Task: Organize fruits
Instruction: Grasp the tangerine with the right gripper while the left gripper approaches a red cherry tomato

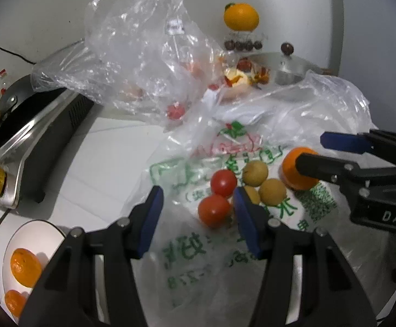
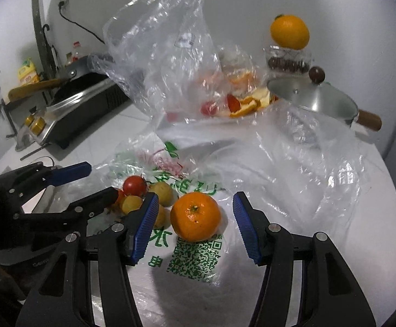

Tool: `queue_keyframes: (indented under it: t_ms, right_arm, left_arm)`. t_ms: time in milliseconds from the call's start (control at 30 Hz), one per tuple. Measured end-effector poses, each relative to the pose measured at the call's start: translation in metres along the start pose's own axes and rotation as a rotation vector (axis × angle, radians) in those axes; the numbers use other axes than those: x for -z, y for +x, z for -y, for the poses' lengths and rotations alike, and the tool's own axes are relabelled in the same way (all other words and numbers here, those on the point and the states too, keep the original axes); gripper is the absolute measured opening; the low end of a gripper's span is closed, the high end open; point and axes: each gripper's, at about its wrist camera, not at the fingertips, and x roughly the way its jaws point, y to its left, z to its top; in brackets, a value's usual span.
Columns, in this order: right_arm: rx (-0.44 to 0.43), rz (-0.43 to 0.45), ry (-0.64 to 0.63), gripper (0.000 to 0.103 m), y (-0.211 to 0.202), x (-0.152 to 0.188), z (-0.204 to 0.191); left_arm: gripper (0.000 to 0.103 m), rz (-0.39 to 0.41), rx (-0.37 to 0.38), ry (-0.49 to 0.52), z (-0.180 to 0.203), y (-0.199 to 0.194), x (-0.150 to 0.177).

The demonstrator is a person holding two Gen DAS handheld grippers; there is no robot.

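On a printed plastic bag lie two red tomatoes, several small yellow-brown fruits and an orange. My left gripper hovers open just before the tomatoes, and the nearer tomato lies by its right finger. My right gripper is open with the orange between its blue pads, and a gap shows on each side. In the left wrist view the right gripper comes in from the right around that orange. A white plate at lower left holds two oranges.
A crumpled clear bag with peel and red fruit stands behind. A gas stove with a black pan sits at the left. A lidded steel pot and a large orange on a plastic box stand at the back right by the wall.
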Motion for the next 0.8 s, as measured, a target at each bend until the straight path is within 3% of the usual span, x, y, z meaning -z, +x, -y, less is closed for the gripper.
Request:
queue_keyframes:
  t_ms: [200,367,433,600,800]
  right_arm:
    - [-0.013,-0.046,0.009,0.060,0.011,0.001,0.002]
    - [-0.029,-0.078,0.014,0.057,0.017,0.001,0.001]
    - [-0.030,-0.086,0.016,0.049,0.018,0.001,0.002]
    - [-0.037,-0.092,-0.002,0.048,0.018,0.002,-0.001]
    - [-0.016,-0.071,-0.040,0.047,0.011,0.004,-0.009]
  left_arm:
    - [0.055,-0.084,0.011,0.048,0.004,0.013,0.004]
    - [0.054,-0.090,0.011,0.097,0.010,0.014,0.005]
    - [0.049,-0.075,0.010,0.114,0.013,0.012,0.004]
    - [0.035,-0.062,0.020,0.142,0.017,0.009,0.004]
    - [0.030,-0.032,0.038,0.143,0.018,0.002,0.006]
